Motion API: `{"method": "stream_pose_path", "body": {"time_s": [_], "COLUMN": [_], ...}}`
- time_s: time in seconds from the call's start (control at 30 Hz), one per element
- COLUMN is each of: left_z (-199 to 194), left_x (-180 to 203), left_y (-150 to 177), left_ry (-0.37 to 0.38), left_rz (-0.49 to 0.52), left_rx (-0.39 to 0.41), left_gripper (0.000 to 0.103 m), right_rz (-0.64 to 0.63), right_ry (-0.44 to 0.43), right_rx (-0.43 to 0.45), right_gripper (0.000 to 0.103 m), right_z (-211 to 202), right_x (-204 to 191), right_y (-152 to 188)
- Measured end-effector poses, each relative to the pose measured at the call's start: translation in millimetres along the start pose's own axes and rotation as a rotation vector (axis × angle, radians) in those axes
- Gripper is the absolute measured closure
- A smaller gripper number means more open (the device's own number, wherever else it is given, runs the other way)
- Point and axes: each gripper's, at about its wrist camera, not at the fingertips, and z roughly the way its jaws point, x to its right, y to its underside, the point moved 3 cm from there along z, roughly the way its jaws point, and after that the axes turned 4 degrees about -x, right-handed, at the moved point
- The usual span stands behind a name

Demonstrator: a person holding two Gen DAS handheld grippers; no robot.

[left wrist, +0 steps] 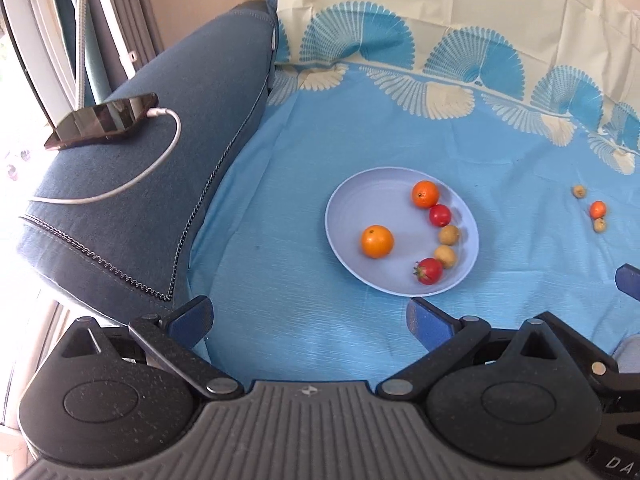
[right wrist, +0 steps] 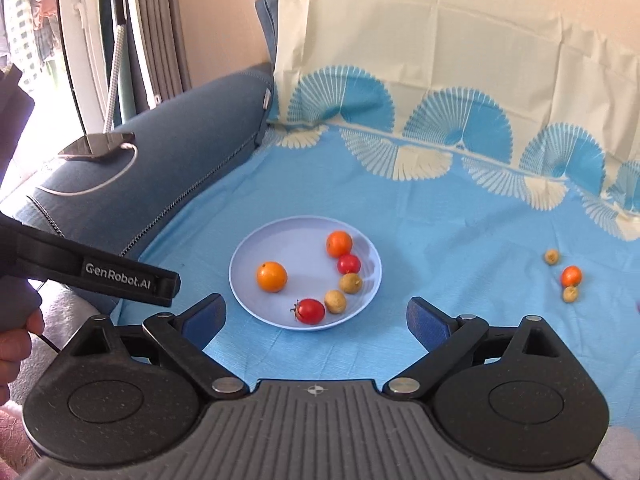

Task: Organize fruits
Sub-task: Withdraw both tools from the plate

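Right gripper's blue fingertip only pokes in at the left wrist view's right edge, rest cut off. Left gripper body enters the right wrist view from its left edge; its fingers sit outside the picture. Hand on it cropped too. Three small fruits far right of the right gripper: too small to name the tan ones. Phone screen is glare only, and its cable runs off past the sofa arm's edge.
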Motion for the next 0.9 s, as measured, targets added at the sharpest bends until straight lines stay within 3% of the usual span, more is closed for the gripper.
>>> {"method": "stream_pose_path", "body": {"time_s": [0.43, 0.9], "left_z": [-51.5, -59.7], "left_x": [6.6, 4.5], "left_y": [16.0, 17.7], "left_ry": [0.002, -0.004], "left_rz": [0.01, 0.006], "left_rx": [0.113, 0.141], "left_gripper": [0.0, 0.0], "right_rz": [0.003, -0.02], "right_ry": [0.008, 0.013], "right_rx": [0.12, 0.135], "right_gripper": [0.005, 0.004], "right_z": [-56.7, -64.6], "right_x": [2.7, -3.7], "right_y": [10.4, 12.5]}}
